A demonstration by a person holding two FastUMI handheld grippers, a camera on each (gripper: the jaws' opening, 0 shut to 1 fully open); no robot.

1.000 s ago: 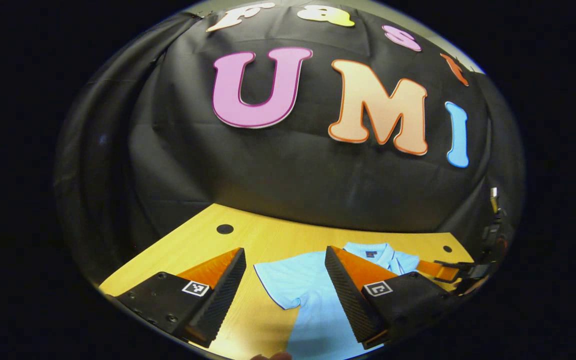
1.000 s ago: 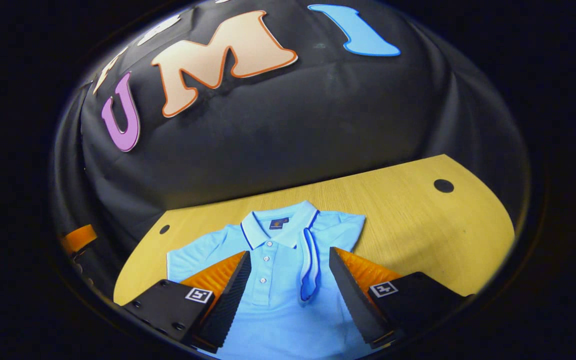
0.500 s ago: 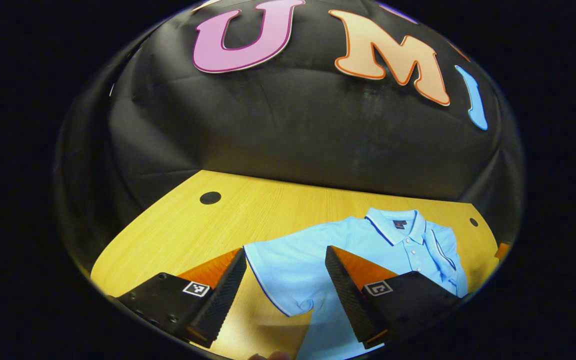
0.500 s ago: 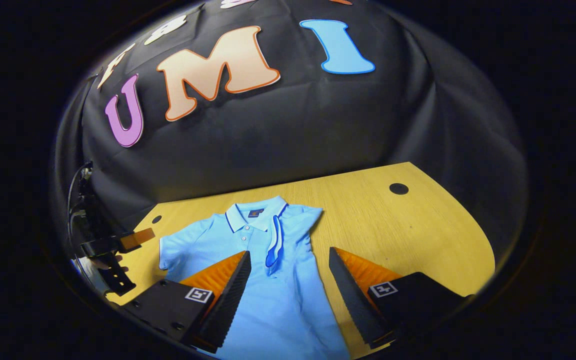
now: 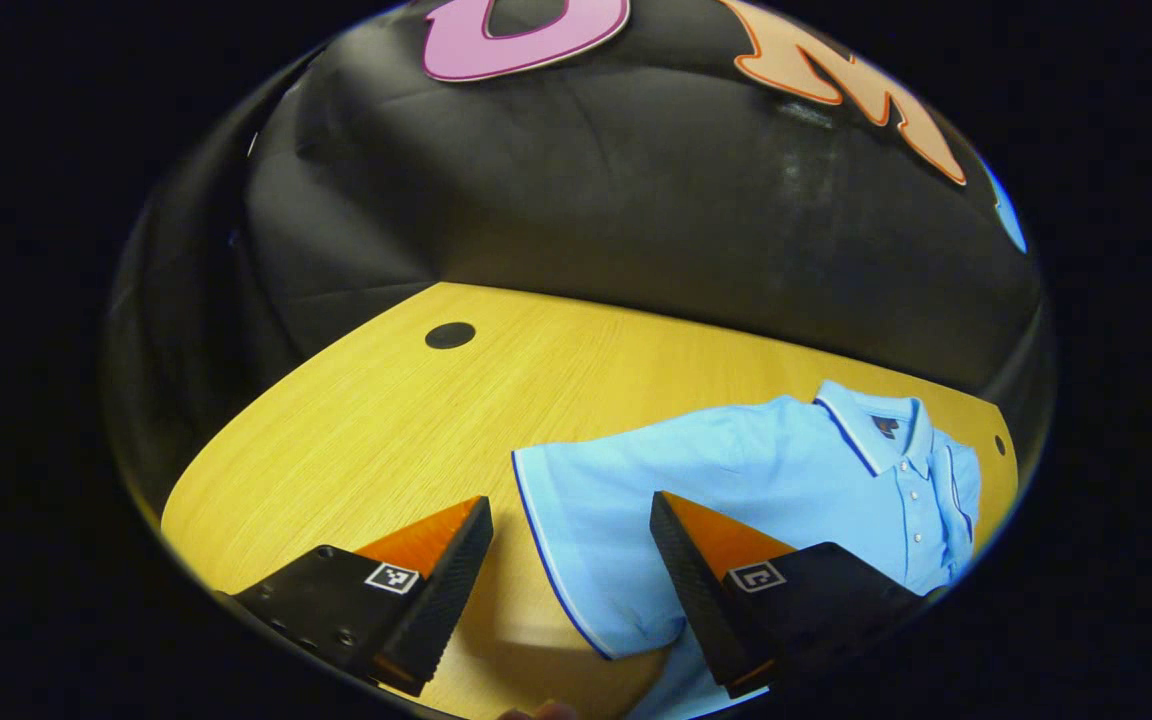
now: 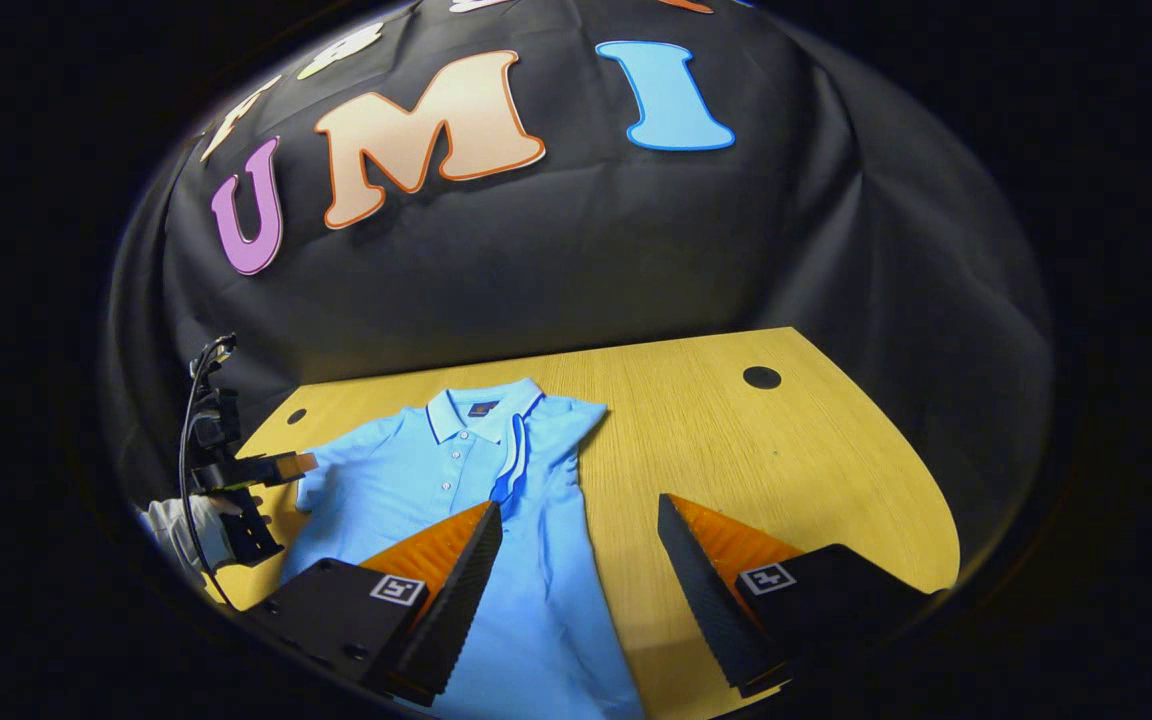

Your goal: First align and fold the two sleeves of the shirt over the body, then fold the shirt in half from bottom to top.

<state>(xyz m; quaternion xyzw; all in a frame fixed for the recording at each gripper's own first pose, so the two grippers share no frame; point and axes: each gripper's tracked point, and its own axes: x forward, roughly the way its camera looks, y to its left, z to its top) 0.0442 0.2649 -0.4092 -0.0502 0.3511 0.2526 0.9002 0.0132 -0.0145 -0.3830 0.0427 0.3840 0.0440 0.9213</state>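
Right gripper view showed the shirt [image 6: 456, 490] flat on the table [image 6: 736, 440], one sleeve [image 6: 511, 460] already folded over; the other sleeve [image 5: 586, 520] and bottom fold remained. Both grippers' [image 5: 571, 570] [image 6: 581, 575] jaws were spread, empty.

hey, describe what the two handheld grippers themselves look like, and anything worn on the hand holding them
Each gripper, left gripper and right gripper, has two wedge-shaped fingers with ribbed inner faces, mounted on black blocks with bolts, each carrying a small square black-and-white marker. In the right gripper view, a black cable loops above the left gripper, and the hand holding it wears a white glove.
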